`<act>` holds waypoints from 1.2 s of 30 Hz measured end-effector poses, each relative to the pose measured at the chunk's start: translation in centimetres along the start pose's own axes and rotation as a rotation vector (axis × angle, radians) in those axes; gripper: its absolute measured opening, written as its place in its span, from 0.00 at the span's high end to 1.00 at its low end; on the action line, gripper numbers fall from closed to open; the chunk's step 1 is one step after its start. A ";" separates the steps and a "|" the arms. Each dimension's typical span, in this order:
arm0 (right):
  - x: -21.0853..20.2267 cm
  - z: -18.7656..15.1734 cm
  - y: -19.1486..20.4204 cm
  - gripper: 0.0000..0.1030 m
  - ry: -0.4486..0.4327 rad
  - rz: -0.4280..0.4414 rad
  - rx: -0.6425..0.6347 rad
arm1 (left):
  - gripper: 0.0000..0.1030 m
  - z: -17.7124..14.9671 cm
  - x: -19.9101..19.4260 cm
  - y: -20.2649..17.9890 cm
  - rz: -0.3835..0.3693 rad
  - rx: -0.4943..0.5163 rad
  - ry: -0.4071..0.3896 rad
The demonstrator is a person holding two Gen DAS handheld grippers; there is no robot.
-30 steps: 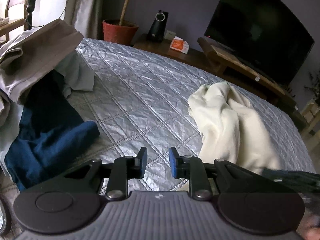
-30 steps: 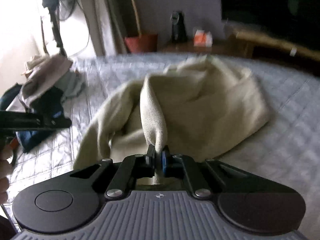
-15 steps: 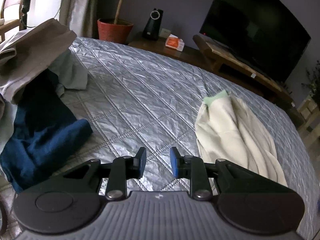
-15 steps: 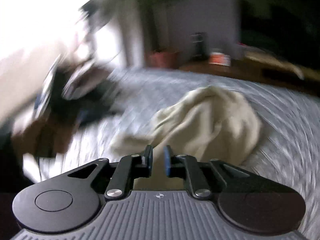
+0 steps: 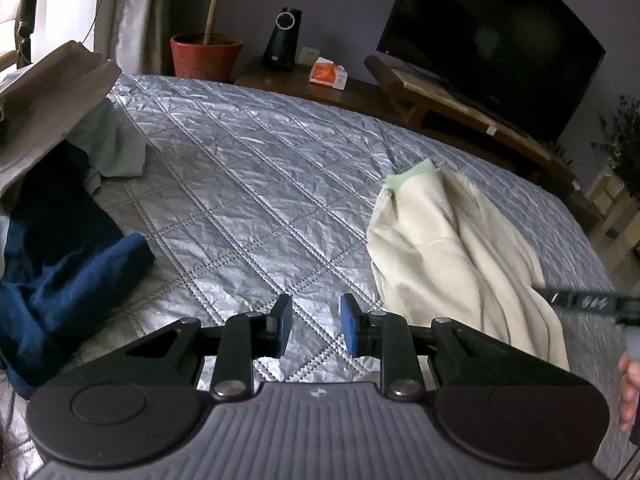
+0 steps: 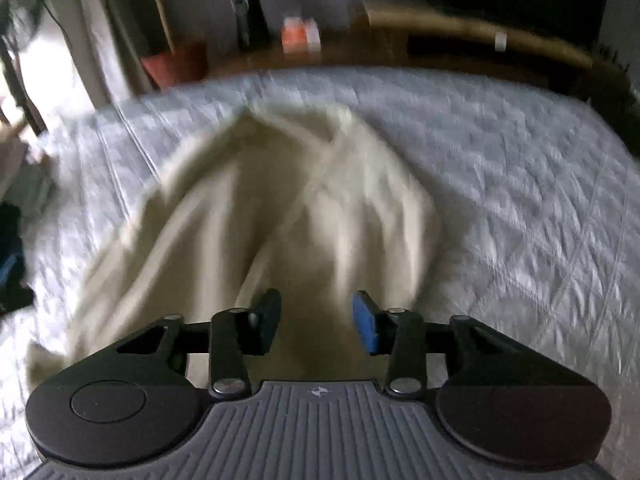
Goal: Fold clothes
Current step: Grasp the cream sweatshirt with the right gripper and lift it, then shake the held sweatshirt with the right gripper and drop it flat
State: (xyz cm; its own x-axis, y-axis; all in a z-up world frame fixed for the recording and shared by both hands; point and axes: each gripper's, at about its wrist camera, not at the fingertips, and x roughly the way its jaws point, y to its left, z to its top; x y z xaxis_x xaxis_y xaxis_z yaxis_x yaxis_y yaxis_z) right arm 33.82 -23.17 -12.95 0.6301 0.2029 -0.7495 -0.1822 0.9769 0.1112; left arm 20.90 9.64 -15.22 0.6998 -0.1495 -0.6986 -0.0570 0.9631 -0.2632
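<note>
The left gripper point(image 5: 315, 330) hangs over the quilt point(image 5: 248, 184) with its jaws apart and nothing between them. The blue pads point(image 5: 349, 330) face each other above bare quilt.

The cream top point(image 5: 452, 248) lies crumpled on the quilt, to the right of this gripper and ahead of it. It has a pale green cuff point(image 5: 412, 174) at its far end. Its near edge comes close to the right finger, but they do not touch.

At the left side there is a heap of clothes — a navy piece point(image 5: 68, 256), a grey-green one point(image 5: 110, 140) and a beige one point(image 5: 52, 92) on top. It is well apart from the cream top.

The right gripper point(image 6: 316, 322) is spread wide and holds nothing. The cream top point(image 6: 280, 200) lies just in front of it — this view is blurred, so the folds are not clear. The quilt point(image 6: 520, 168) shows around the top.

Behind the bed stand a TV point(image 5: 492, 40), a red pot point(image 5: 206, 56) and a black speaker point(image 5: 282, 40).
</note>
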 end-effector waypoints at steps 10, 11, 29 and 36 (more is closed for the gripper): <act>0.2 -0.6 1.0 0.70 0.080 0.064 -0.041 | 0.78 -0.2 0.3 -0.8 -0.004 0.007 0.008; 0.0 -0.6 0.9 0.84 0.071 0.048 -0.050 | 0.78 -0.2 0.3 -0.8 -0.004 0.006 0.007; -7.9 4.8 -9.4 0.78 -0.294 -0.532 -0.052 | 0.78 -0.2 0.4 -0.7 0.027 -0.017 -0.006; -6.4 -0.8 6.7 0.42 -0.184 0.124 -0.540 | 0.77 0.0 -0.1 0.1 0.053 -0.013 -0.019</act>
State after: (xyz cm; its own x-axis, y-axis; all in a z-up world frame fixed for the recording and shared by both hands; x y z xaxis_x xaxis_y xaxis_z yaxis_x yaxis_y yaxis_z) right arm 27.97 -17.98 -7.90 0.6916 0.3689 -0.6210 -0.5914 0.7827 -0.1938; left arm 20.85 9.75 -15.13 0.7090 -0.0935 -0.6990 -0.1041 0.9664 -0.2349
